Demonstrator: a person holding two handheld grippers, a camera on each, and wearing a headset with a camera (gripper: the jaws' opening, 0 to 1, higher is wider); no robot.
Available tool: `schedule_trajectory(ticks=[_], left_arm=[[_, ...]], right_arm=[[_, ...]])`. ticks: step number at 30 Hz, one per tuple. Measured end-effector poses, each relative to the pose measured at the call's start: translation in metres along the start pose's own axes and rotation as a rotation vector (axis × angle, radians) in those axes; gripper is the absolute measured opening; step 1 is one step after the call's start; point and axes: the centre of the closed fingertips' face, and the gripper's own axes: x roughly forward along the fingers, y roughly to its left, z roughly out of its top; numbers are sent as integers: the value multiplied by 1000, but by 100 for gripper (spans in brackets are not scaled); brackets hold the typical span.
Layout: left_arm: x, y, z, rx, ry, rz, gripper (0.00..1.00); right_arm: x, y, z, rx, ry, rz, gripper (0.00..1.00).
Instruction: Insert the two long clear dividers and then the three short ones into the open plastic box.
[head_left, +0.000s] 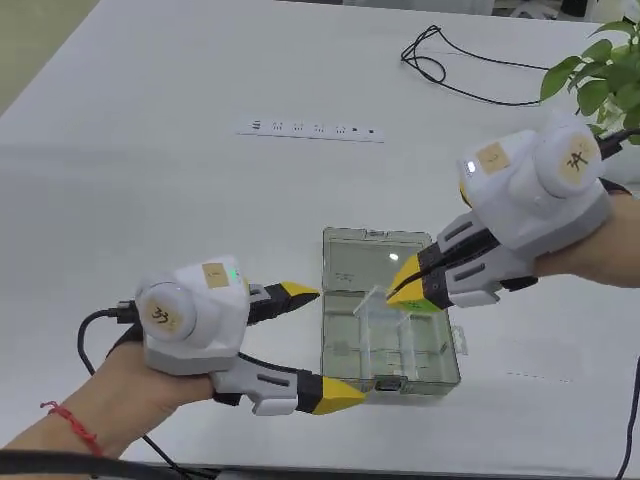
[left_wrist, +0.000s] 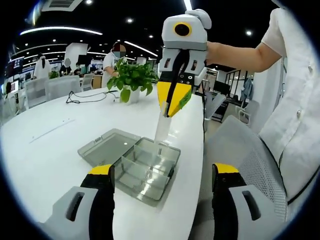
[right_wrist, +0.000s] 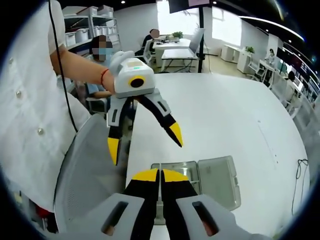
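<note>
White table (head_left: 150, 180) | clear box (head_left: 350, 255) open | right gripper (head_left: 400, 283) jaws clamp divider (left_wrist: 162, 131) | left gripper (head_left: 331, 343) jaws apart

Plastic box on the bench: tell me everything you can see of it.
The plastic box is clear, grey-green tinted, rectangular, flat on the white table. Its lid is swung fully open and lies flat on the far side. Clear partitions split the base into compartments. The right gripper, fingers shut, holds a clear divider whose lower end reaches into the base; seated or not, I cannot tell.
</note>
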Motion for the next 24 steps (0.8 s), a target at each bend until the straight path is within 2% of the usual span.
schedule_trajectory(ticks=[8,13,24], left_arm=[[-2,4,-10,2,20,11,91],[-3,5,-13,-9,20,16,97],[-4,6,-17,-17,23,15,100]], right_arm=[[14,-19,-6,10,3,-14,3],[29,-30,-17,35,5,-25,3],[51,-38,-32,53,2,-19,3]])
